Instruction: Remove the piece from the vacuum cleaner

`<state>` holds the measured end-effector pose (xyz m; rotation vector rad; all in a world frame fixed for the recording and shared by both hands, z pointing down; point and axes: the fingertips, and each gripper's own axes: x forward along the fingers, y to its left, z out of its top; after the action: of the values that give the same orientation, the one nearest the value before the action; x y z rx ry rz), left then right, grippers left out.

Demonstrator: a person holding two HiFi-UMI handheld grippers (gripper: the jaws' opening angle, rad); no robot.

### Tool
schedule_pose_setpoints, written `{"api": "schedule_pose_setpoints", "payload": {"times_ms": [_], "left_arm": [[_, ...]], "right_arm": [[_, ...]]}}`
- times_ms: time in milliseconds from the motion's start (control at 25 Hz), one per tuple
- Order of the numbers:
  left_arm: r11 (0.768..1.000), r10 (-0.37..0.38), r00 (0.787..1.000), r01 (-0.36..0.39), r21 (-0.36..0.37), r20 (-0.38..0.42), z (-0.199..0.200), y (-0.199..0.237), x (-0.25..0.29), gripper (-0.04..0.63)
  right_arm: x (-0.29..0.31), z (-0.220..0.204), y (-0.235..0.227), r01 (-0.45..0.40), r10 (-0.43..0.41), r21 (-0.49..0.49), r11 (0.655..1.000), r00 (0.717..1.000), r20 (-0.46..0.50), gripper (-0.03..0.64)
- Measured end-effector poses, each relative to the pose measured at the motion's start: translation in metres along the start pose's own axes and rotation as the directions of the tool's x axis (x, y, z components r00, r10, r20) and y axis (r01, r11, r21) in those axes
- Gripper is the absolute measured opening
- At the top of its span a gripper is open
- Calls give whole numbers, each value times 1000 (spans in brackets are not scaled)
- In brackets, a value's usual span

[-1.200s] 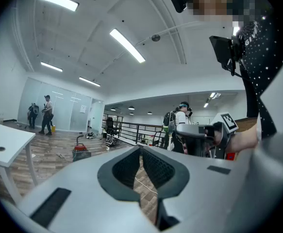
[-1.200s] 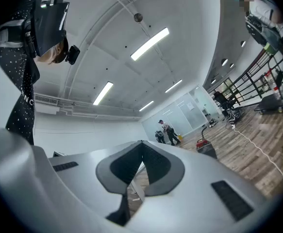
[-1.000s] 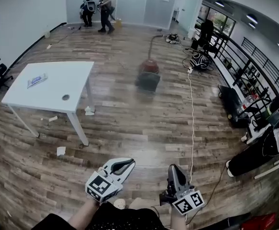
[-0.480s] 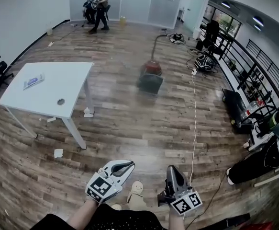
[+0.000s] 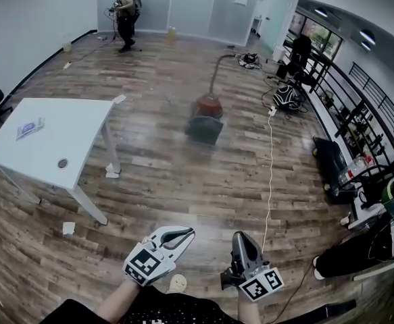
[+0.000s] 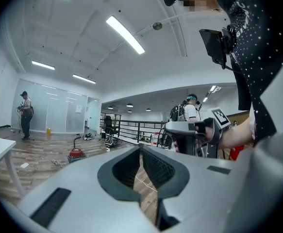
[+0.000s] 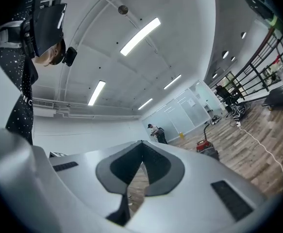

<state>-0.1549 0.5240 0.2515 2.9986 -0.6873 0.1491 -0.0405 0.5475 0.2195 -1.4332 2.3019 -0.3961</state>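
Wood-plank floor (image 5: 183, 181) is spread across a wide, bright room. Low in the head view, the left claw (image 5: 182, 232) and the right claw (image 5: 240, 239) are held side by side above the planks. The jaws of each are closed tip to tip and nothing is gripped (in both gripper views only floor is seen through the narrow gap below the touching tips). A white cable (image 5: 269, 167) is laid along the planks just beyond the right claw. Farther out, well apart from both claws, the vacuum cleaner (image 5: 209, 106) is stood on the floor, its red body behind a dark head and its hose (image 5: 216, 66) arched up behind it. To the left, a white surface (image 5: 82, 130) is set on thin legs. A small packet (image 5: 30, 128) is laid on it, and paper scraps (image 5: 68, 227) are scattered on the floor near its legs. A black railing (image 5: 365, 100) is run along the right side. A person (image 5: 123, 12) is seen by the glass wall (image 5: 190, 5) at the far end.
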Motion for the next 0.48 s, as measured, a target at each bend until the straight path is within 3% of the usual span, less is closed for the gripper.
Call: {"api": "schedule_pose_setpoints", "payload": {"times_ms": [480], "left_arm": [[996, 91, 994, -91, 0, -53, -10, 53, 52, 21]], "right_arm": [[39, 12, -66, -34, 34, 23, 999, 999, -7, 11]]}}
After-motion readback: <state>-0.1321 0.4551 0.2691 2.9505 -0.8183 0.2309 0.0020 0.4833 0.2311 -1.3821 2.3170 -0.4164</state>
